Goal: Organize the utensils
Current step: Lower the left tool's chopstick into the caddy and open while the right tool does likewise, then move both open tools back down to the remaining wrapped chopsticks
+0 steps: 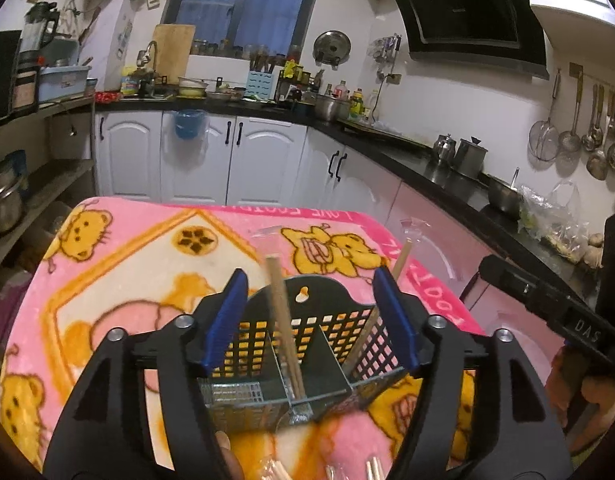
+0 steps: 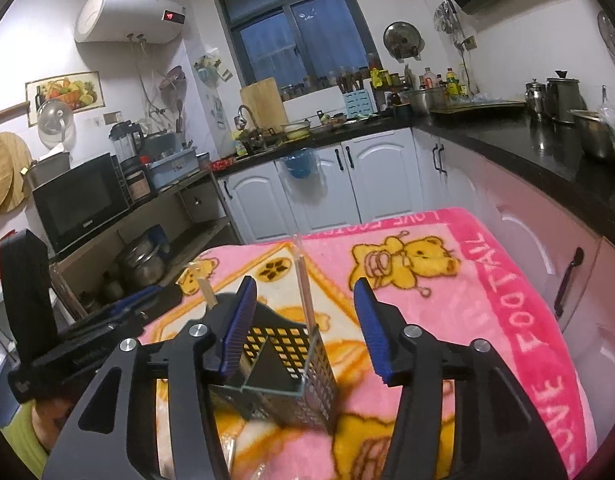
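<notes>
Your left tongs [image 1: 311,316] stand released over the black basket [image 1: 307,344] on the blanketed surface [image 1: 127,272]; chopsticks [image 1: 283,320] lean inside (loosely). Your right tongs [image 2: 303,328], also released, could tip them.

A black holder [image 1: 307,332] with little square holes stands upright on the pink bear blanket [image 1: 147,248]. Two wrapped chopstick packs [image 1: 281,312] lean inside it, in different sections.
</notes>
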Demonstrator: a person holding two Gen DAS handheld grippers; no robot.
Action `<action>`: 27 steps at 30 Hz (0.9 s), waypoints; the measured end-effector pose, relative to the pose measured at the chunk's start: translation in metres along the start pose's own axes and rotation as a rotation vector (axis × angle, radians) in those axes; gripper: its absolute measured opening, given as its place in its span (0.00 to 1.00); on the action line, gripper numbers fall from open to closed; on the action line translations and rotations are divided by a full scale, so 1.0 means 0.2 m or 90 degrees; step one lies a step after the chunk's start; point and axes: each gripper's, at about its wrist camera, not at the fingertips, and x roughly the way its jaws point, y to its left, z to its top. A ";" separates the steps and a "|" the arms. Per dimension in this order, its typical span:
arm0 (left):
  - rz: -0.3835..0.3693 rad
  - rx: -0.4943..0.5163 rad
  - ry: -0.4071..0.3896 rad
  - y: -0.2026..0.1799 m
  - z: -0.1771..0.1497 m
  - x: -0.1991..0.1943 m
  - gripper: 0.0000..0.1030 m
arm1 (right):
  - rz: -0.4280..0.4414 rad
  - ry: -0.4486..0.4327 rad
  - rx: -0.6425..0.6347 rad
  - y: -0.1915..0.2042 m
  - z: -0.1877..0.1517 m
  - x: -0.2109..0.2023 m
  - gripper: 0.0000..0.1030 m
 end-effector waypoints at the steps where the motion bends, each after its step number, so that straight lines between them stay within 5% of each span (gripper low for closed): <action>1: 0.002 -0.004 0.001 0.00 0.00 -0.01 0.61 | 0.001 0.003 0.000 0.00 -0.01 -0.01 0.52; 12: -0.002 -0.003 0.002 -0.08 -0.06 -0.13 0.81 | -0.013 0.015 -0.014 -0.02 -0.11 -0.17 0.65; 27: -0.021 -0.013 0.014 -0.11 -0.21 -0.28 0.90 | -0.010 0.026 -0.026 -0.01 -0.24 -0.30 0.72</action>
